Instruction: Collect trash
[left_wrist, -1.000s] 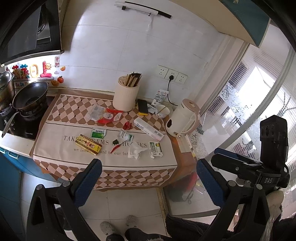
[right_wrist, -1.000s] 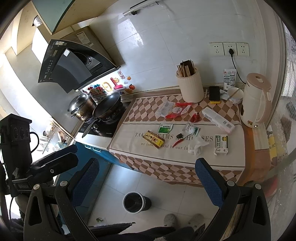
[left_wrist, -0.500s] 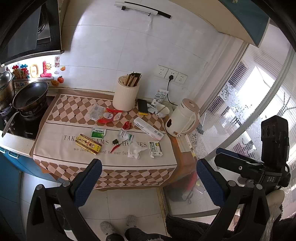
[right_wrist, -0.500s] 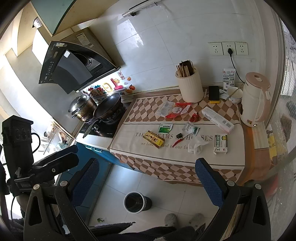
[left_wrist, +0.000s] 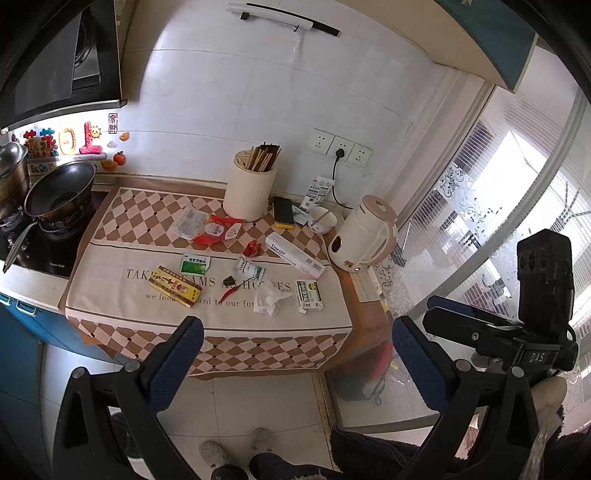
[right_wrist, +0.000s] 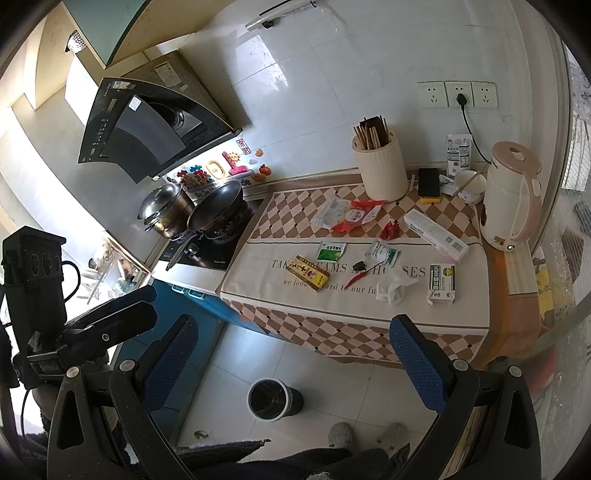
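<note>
Trash lies on the checked cloth (left_wrist: 155, 218) of a counter: a crumpled white tissue (left_wrist: 267, 300) (right_wrist: 394, 284), a yellow box (left_wrist: 175, 286) (right_wrist: 307, 273), a green sachet (left_wrist: 195, 265), a red chilli (left_wrist: 232, 290), red wrappers (left_wrist: 216, 229), a green-white box (left_wrist: 308, 295) and a long white box (left_wrist: 295, 255). A black bin (right_wrist: 273, 398) stands on the floor below. My left gripper (left_wrist: 295, 350) and my right gripper (right_wrist: 293, 349) are both open, empty, and held well back from the counter.
A white chopstick holder (left_wrist: 249, 192), a phone (left_wrist: 283, 212), a small bowl (left_wrist: 323, 219) and a kettle (left_wrist: 364, 236) stand at the back right. A pan (left_wrist: 59, 192) and pot sit on the stove at the left. A glass door is on the right.
Both grippers have stayed open and almost still. The views shift only slightly.
</note>
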